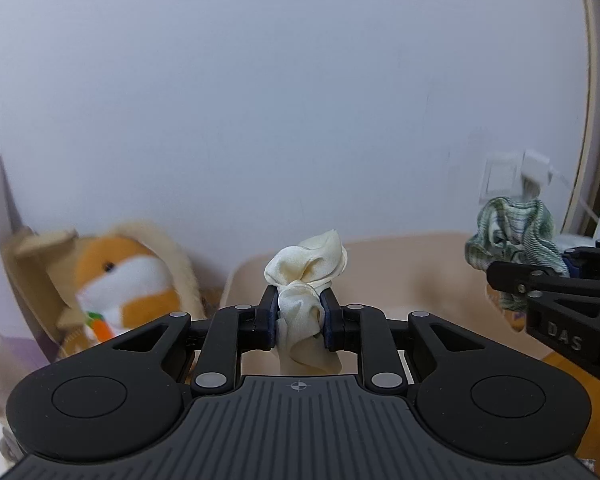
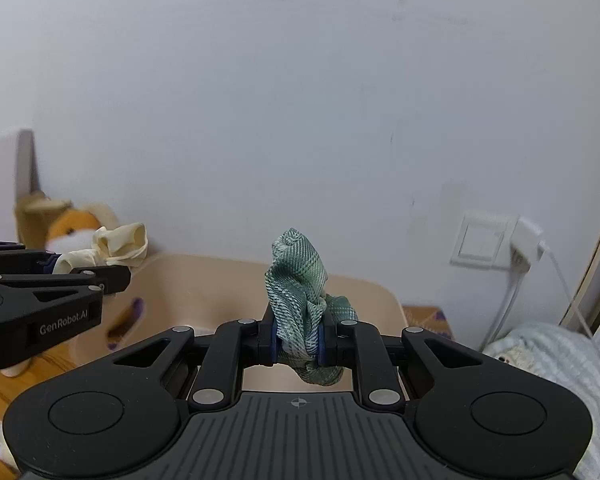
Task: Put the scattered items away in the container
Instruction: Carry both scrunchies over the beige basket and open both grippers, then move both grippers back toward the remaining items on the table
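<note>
My left gripper (image 1: 299, 318) is shut on a cream satin scrunchie (image 1: 308, 272) and holds it up in front of a beige container (image 1: 400, 264). My right gripper (image 2: 297, 338) is shut on a green plaid scrunchie (image 2: 300, 280), held above the same beige container (image 2: 204, 280). In the left wrist view the right gripper (image 1: 556, 276) enters from the right with the green scrunchie (image 1: 512, 236). In the right wrist view the left gripper (image 2: 84, 272) enters from the left with the cream scrunchie (image 2: 120, 244).
An orange and white plush toy (image 1: 120, 276) sits in a cardboard box (image 1: 32, 264) to the left of the container. A white wall is close behind. A wall socket with a charger (image 2: 496, 244) is at right, and a light blue plush (image 2: 548, 356) lies below it.
</note>
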`<act>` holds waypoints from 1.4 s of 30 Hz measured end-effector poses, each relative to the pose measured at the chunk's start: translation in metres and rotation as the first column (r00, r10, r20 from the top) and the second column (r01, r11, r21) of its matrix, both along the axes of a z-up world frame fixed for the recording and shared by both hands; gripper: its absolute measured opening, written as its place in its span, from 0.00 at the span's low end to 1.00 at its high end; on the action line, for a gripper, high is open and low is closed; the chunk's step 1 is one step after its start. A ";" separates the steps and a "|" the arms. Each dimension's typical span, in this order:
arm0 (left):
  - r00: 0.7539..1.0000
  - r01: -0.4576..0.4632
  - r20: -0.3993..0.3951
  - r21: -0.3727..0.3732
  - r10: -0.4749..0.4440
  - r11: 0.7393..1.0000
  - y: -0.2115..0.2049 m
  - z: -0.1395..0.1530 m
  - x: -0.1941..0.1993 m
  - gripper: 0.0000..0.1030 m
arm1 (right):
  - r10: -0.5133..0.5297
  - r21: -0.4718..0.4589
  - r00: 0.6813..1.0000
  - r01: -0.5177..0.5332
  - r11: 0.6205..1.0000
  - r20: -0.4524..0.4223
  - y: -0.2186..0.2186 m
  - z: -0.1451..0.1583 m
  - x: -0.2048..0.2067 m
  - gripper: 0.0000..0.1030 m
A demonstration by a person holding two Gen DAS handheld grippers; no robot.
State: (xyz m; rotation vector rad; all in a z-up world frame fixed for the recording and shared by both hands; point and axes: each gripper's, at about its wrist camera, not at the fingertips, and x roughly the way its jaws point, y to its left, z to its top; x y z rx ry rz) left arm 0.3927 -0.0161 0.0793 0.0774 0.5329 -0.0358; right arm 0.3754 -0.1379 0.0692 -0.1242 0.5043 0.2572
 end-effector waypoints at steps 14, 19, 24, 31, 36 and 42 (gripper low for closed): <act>0.975 -0.023 -0.220 0.020 0.026 1.000 0.010 -0.069 0.043 0.29 | -0.032 -0.068 0.970 0.016 0.998 -0.243 0.021 -0.051 0.057 0.31; 0.981 -0.030 -0.194 0.012 0.032 0.999 0.014 -0.064 0.032 0.56 | -0.020 -0.059 0.975 0.007 0.998 -0.223 0.017 -0.046 0.049 0.57; 0.991 -0.025 -0.128 0.008 0.025 1.000 0.012 -0.034 0.009 0.71 | -0.019 -0.036 0.984 0.012 0.999 -0.178 0.004 -0.027 0.028 0.63; 0.998 -0.001 -0.062 -0.003 0.001 1.000 0.017 -0.006 -0.037 0.74 | -0.013 0.009 0.996 0.014 1.000 -0.091 -0.020 0.000 -0.025 0.73; 1.000 0.022 -0.020 0.011 -0.021 1.000 0.016 0.014 -0.093 0.79 | -0.004 0.014 0.999 0.004 1.000 -0.040 -0.036 0.010 -0.081 0.76; 0.999 0.038 0.005 0.030 -0.038 0.999 0.032 0.015 -0.156 0.81 | -0.005 0.047 0.999 0.003 0.999 0.032 -0.062 0.019 -0.147 0.94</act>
